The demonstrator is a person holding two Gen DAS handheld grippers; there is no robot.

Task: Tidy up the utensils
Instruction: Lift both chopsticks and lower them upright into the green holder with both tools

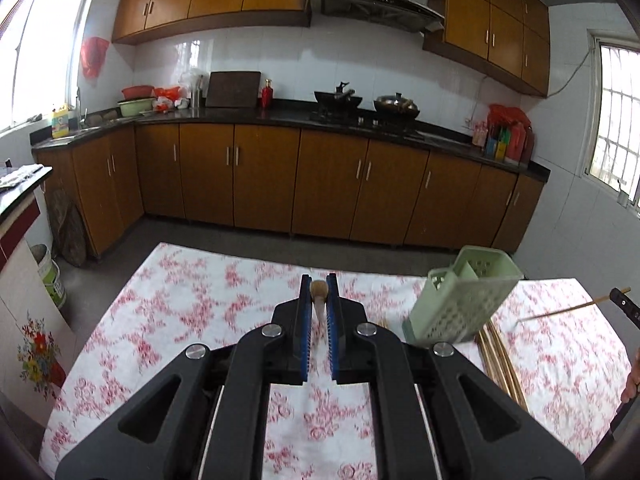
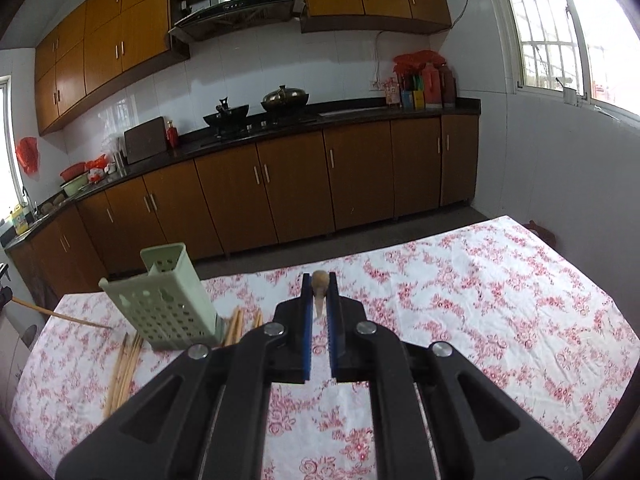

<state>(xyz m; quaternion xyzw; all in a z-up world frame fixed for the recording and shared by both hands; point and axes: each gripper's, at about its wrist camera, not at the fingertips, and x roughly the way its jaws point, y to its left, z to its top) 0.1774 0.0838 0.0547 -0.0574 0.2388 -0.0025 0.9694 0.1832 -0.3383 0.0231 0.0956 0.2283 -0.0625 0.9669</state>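
A pale green perforated utensil holder (image 1: 460,300) stands tilted on the floral tablecloth, to the right of my left gripper (image 1: 319,286). My left gripper is shut on a chopstick (image 1: 319,289), seen end-on between the blue pads. In the right wrist view the holder (image 2: 168,300) is to the left of my right gripper (image 2: 320,280), which is shut on a chopstick (image 2: 320,280), also seen end-on. Loose wooden chopsticks (image 2: 124,368) lie beside the holder's base, and more chopsticks (image 1: 500,356) show in the left wrist view. The right gripper's chopstick (image 1: 568,312) shows at the left wrist view's right edge.
The table (image 2: 500,320) has a white cloth with red flowers. Beyond it is grey floor, then brown kitchen cabinets (image 1: 260,176) under a dark counter with pans (image 1: 396,106). A bucket (image 1: 50,276) and a floral-fronted cabinet (image 1: 36,344) stand left of the table.
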